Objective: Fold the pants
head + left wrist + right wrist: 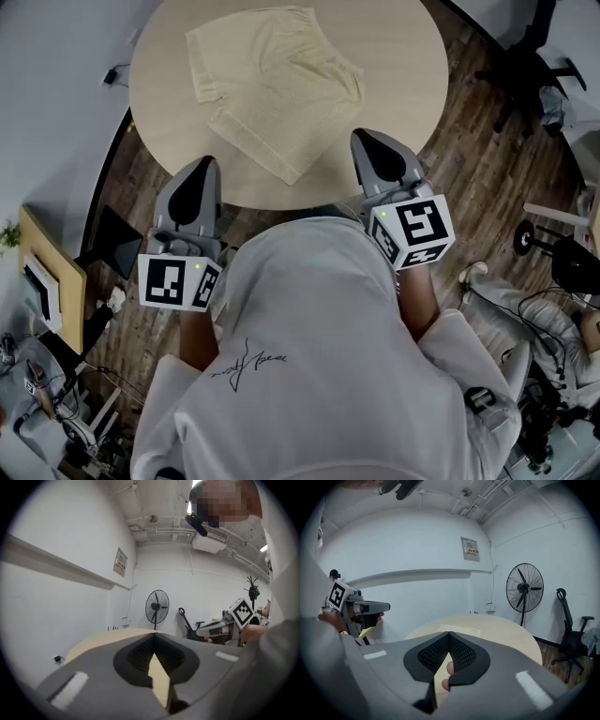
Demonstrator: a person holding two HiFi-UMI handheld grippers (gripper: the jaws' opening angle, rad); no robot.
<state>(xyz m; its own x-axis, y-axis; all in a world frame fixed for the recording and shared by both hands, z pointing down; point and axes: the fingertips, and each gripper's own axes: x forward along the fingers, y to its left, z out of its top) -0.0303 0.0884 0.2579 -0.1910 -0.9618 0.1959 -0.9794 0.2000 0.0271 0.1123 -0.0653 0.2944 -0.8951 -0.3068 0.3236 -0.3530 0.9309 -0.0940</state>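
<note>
Cream pants lie partly folded on the round beige table, toward its far left; in the right gripper view the pants show as a flat pale patch. My left gripper hovers at the table's near edge, short of the cloth, with its jaws together and nothing in them. My right gripper sits over the near edge just right of the pants' closest corner, shut and empty. The left gripper view shows its tips meeting above the tabletop. In the right gripper view the tips also meet.
A black office chair stands beyond the table at the right. A floor fan stands by the white wall. A wooden board and cables lie on the floor at the left, and more gear at the right.
</note>
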